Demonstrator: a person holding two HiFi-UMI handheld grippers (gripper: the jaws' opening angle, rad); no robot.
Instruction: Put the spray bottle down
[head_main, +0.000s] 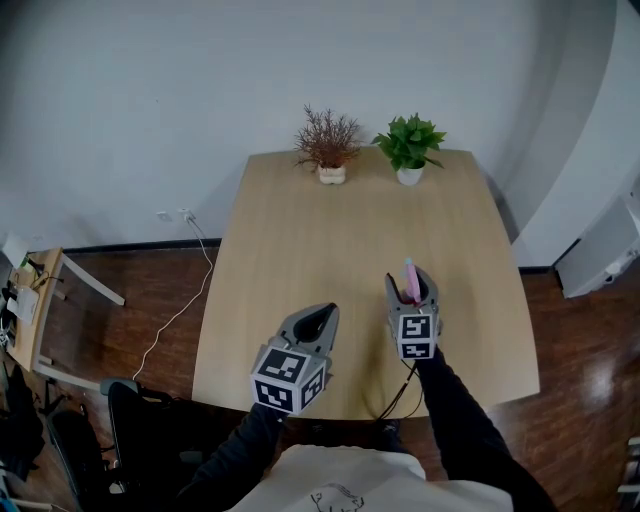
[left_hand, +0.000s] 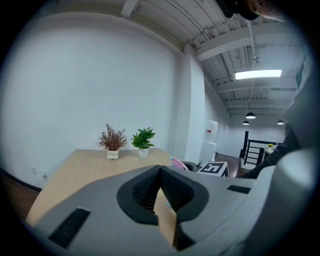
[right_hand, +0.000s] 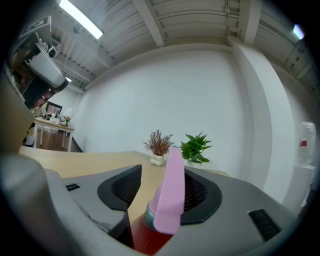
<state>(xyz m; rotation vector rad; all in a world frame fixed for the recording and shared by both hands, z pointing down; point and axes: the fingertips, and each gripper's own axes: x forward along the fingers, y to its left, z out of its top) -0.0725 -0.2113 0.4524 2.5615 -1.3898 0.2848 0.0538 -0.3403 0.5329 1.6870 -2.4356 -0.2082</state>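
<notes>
A spray bottle (head_main: 410, 282) with a pink trigger head and a red body (right_hand: 167, 200) stands upright between the jaws of my right gripper (head_main: 411, 272), over the near right part of the wooden table (head_main: 300, 230). In the right gripper view a strip of table shows between the left pad and the bottle, so the right gripper (right_hand: 164, 171) is open around it. My left gripper (head_main: 325, 308) hovers at the table's near edge with its tips together and nothing in them. The left gripper view (left_hand: 160, 167) shows the pink head (left_hand: 177, 162) off to its right.
Two small potted plants stand at the table's far edge: a reddish dry one (head_main: 328, 150) and a green one (head_main: 409, 148). A white cable (head_main: 185, 300) trails over the dark floor on the left, near a small wooden stand (head_main: 35, 300). White walls lie beyond.
</notes>
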